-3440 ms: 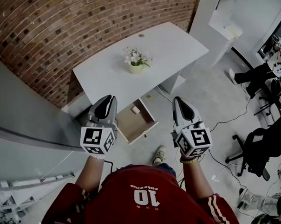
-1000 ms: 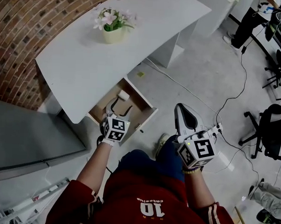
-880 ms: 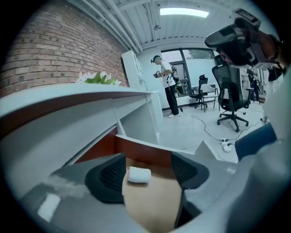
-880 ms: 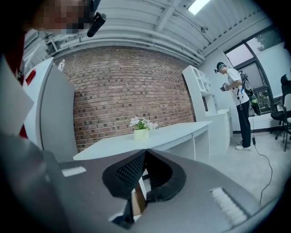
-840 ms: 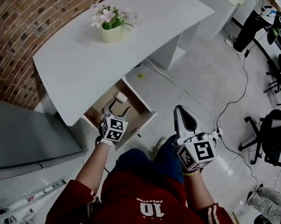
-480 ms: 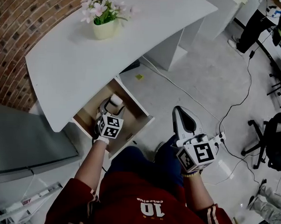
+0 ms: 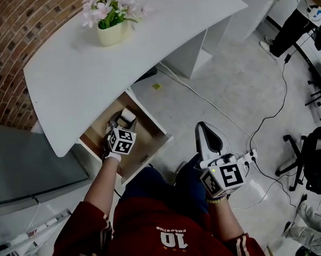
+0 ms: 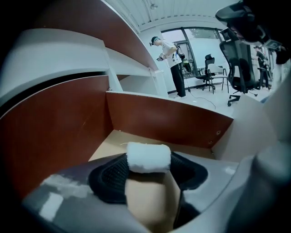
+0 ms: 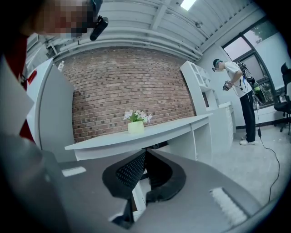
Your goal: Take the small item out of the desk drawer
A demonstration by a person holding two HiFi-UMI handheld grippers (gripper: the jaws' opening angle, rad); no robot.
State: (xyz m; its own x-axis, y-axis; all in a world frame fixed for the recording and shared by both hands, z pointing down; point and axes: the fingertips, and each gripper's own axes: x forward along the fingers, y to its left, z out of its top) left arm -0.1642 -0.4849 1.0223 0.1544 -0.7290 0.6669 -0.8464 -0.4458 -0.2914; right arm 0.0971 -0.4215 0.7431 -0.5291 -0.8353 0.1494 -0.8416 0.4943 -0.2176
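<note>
White small roll (image 8: 148,156) in open desk drawer (image 7: 145,133), not yet lifted. Left gripper (image 8: 148,169) inside drawer, jaws closing either side of roll, no firm clamp yet. Right gripper (image 9: 144,157) idle outside, jaws together, empty. Remaining: clamp, lift out

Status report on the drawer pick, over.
Left gripper inside open drawer, jaws closing around small white roll, not yet gripped. Right gripper shut, empty, outside the drawer. Nothing blocking the roll.
</note>
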